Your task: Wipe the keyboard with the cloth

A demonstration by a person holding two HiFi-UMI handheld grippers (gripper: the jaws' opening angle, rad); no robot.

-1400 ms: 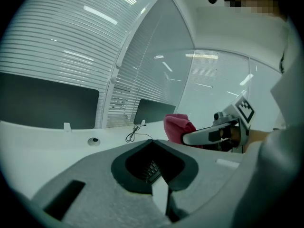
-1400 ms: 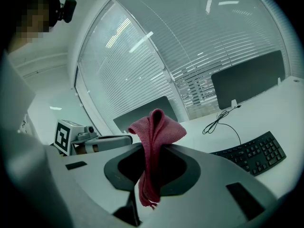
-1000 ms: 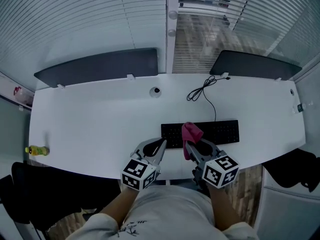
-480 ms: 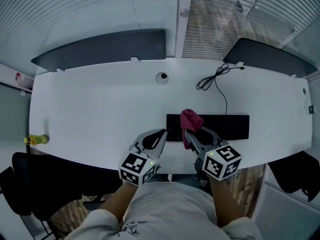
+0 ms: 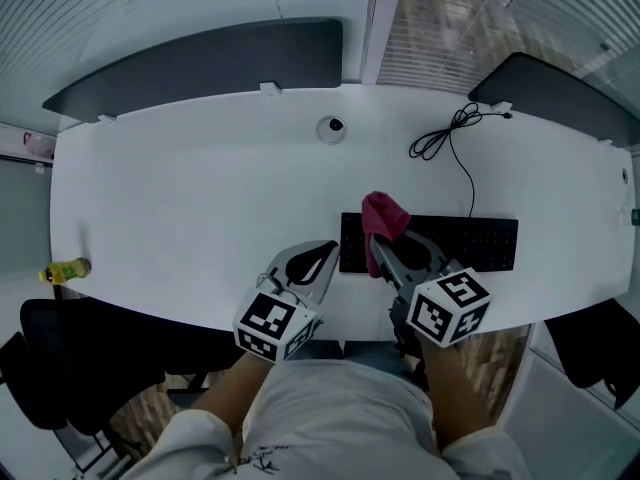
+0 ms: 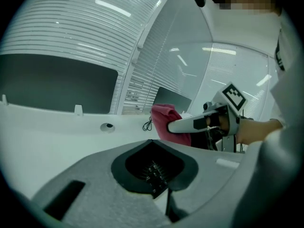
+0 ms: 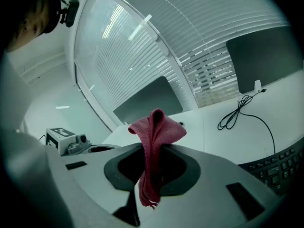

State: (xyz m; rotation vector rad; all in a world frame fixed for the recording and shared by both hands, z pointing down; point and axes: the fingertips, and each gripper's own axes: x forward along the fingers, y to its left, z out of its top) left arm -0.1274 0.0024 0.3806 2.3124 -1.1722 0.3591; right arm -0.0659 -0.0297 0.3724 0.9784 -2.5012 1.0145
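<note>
Not much change from a second ago tbh. My right claw (image 5: 380, 253) is still clamped tight on the pink cloth (image 5: 382, 214). A bunched wad pokes out past the tips and a tail hangs down between them. Seen from my head, the cloth sits over the 9 o'clock end of the black keyboard (image 5: 460, 243), maybe a touch closer to that end than before. Can't tell if it's actually touching the keys.

My left claw (image 5: 329, 251) is closed with nothing in it, at 9 o'clock of the right one, just off the keyboard's end over the white desk (image 5: 200, 198). It hasn't really moved.

The biggest difference is just my head tipping, so the whole desk slid up in view. The keyboard's cable (image 5: 445, 138) curls at 12 o'clock of it, and a little yellow bottle (image 5: 62, 269) sits way out at the desk's 9 o'clock edge
</note>
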